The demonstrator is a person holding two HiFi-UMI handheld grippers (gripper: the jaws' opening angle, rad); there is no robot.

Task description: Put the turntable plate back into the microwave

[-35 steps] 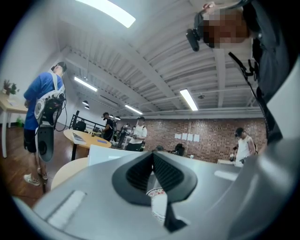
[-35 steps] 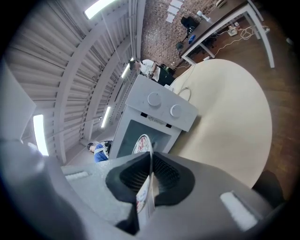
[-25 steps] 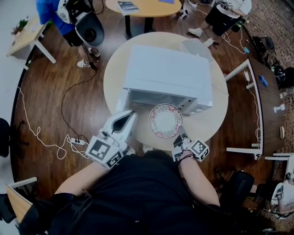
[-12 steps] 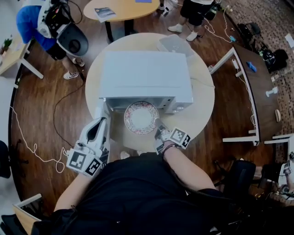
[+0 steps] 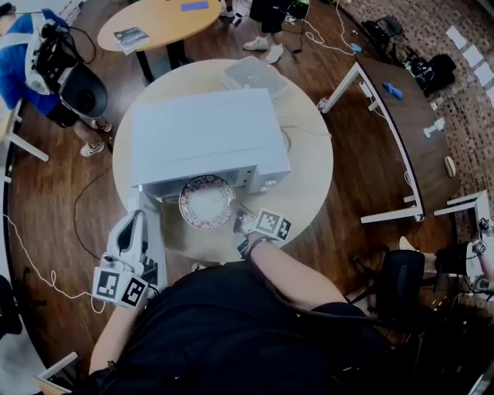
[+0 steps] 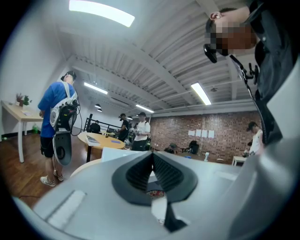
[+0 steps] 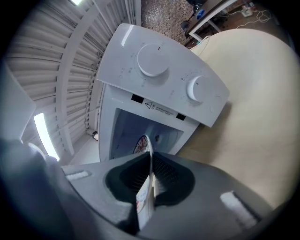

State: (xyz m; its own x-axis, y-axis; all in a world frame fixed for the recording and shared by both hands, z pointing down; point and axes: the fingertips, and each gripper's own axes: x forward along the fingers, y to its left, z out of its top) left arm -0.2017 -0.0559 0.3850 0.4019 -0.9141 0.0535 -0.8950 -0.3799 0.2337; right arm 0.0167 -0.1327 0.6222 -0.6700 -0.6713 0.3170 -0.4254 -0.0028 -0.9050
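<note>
A white microwave point(image 5: 201, 135) stands on a round table point(image 5: 309, 166), its door point(image 5: 152, 239) swung open toward me. The patterned turntable plate point(image 5: 207, 202) hangs level at the mouth of the cavity. My right gripper point(image 5: 241, 219) is shut on its near right rim. In the right gripper view the plate point(image 7: 143, 143) runs edge-on between the jaws of the right gripper point(image 7: 151, 159), pointing into the open cavity point(image 7: 136, 126). My left gripper point(image 5: 136, 224) sits left of the door, shut and holding nothing; the left gripper point(image 6: 152, 157) looks level across the room.
A clear plastic box point(image 5: 251, 73) sits on the table behind the microwave. Two knobs point(image 7: 152, 60) are on its panel to the right of the cavity. A person in blue point(image 5: 31, 58) stands far left, with an orange table point(image 5: 158, 19) and a desk point(image 5: 401, 116) around.
The right gripper has carried the plate closer to the microwave's opening. The left gripper has drawn back from the microwave's corner along the door.
</note>
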